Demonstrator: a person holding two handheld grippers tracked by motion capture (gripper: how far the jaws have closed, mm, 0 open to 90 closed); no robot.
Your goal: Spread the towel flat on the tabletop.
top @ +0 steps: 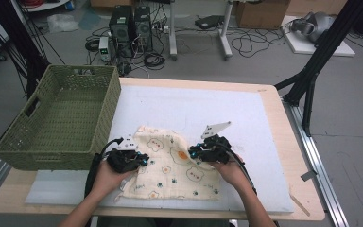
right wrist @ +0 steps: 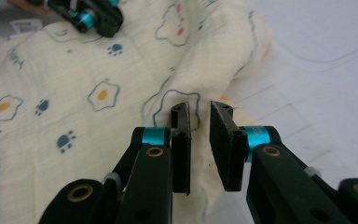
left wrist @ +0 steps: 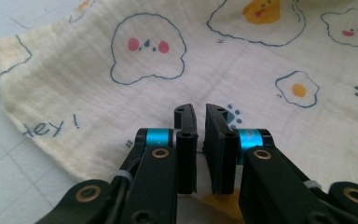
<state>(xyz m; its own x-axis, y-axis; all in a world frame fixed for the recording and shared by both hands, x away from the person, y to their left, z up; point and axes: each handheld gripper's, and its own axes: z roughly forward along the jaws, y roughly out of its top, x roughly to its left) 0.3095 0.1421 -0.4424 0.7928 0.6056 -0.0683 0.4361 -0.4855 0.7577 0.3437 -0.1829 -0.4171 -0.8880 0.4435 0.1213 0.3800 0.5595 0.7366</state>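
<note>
A cream cloth (top: 170,165) printed with fried eggs, paw prints and ghost faces lies rumpled on the white mat, near the front edge. My left gripper (top: 145,159) rests at the cloth's left side. In the left gripper view the jaws (left wrist: 200,112) stand almost together over the cloth (left wrist: 144,84), with only a thin slit between the pads. My right gripper (top: 191,152) is at a raised fold on the cloth's right side. Its jaws (right wrist: 199,109) stand a little apart, the fold's edge (right wrist: 186,100) at the tips and no pad pressing on it. The left gripper (right wrist: 93,18) also shows far off.
A green wicker basket (top: 56,118) sits on the table's left end, its long side close to the cloth. The white mat (top: 194,109) covers most of the wooden table (top: 288,142). Computers and cables lie on the floor beyond.
</note>
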